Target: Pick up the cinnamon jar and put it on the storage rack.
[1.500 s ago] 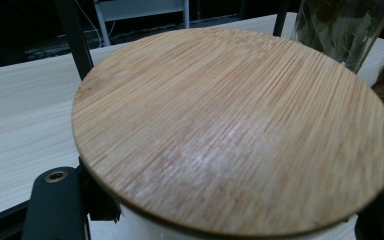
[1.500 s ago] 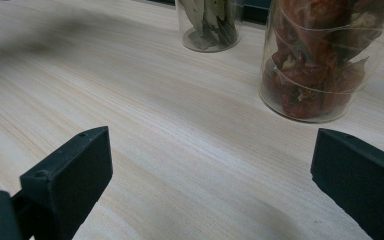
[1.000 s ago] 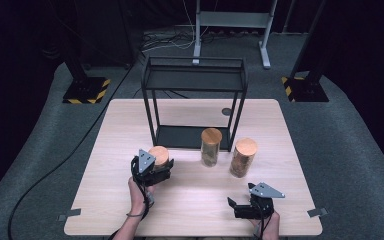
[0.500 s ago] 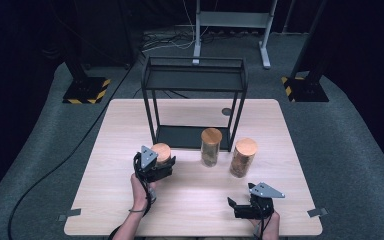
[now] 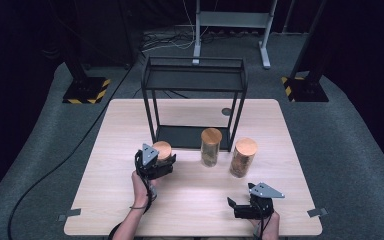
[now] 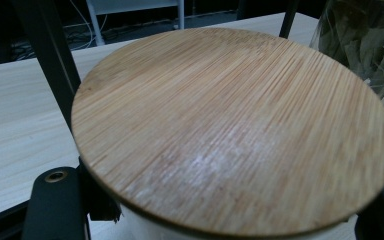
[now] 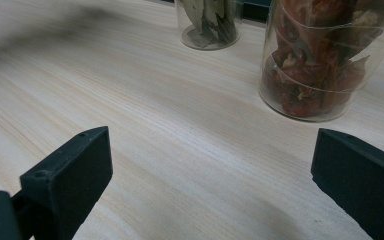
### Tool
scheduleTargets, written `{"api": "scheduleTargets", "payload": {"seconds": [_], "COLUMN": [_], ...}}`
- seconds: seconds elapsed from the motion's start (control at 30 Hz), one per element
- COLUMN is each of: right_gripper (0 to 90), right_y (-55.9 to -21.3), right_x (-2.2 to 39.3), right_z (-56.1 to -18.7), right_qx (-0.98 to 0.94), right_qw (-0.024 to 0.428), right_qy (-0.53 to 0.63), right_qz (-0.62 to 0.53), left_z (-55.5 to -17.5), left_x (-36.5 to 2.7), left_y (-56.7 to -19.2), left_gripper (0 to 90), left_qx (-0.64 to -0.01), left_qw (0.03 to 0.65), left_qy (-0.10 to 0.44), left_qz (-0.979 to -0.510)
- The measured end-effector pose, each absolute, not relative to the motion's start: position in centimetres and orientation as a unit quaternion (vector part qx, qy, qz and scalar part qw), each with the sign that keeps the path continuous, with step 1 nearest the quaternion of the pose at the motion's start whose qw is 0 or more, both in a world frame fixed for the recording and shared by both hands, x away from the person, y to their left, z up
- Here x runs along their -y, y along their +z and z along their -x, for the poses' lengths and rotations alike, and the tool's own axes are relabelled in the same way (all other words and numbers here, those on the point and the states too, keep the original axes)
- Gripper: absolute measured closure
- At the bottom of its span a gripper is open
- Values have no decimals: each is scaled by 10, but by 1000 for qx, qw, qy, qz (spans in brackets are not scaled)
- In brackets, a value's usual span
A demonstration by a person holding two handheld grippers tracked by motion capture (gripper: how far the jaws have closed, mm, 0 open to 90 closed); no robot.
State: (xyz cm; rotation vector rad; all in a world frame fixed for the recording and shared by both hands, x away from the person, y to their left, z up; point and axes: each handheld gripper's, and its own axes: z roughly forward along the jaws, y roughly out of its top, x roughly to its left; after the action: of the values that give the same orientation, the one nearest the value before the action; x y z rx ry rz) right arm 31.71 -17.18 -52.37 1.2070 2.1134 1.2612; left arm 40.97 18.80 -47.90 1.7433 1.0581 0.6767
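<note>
In front of the rack [image 5: 195, 80], the left gripper [image 5: 155, 165] holds a jar [image 6: 230, 130] between its jaws, two jars stand on the table [image 5: 105, 200], and the right gripper [image 5: 245, 207] rests wide open, so much work probably remains.

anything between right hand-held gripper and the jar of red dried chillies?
Nothing: bare pale wooden table between the right hand-held gripper and the bamboo-lidded glass jar of red chillies, per the right gripper view.

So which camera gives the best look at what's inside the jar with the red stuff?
The right gripper view: the red-filled jar stands close, and dried red pieces show through its glass. The high view shows the jar whole but small, with its wooden lid. The left gripper view catches perhaps a sliver at its right edge.
</note>
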Motion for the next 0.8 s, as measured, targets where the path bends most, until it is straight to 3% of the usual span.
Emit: {"api": "scheduleTargets", "payload": {"seconds": [0.8], "right_gripper": [24], "right_y": [-524], "right_x": [172], "right_z": [-317], "right_qx": [-754], "right_qw": [201], "right_qy": [453], "right_qz": [-432], "left_z": [-431], "left_x": [-177], "left_y": [-476], "left_gripper": [252], "left_qx": [-436], "left_qw": [486], "left_qy": [261], "left_qz": [-711]}}
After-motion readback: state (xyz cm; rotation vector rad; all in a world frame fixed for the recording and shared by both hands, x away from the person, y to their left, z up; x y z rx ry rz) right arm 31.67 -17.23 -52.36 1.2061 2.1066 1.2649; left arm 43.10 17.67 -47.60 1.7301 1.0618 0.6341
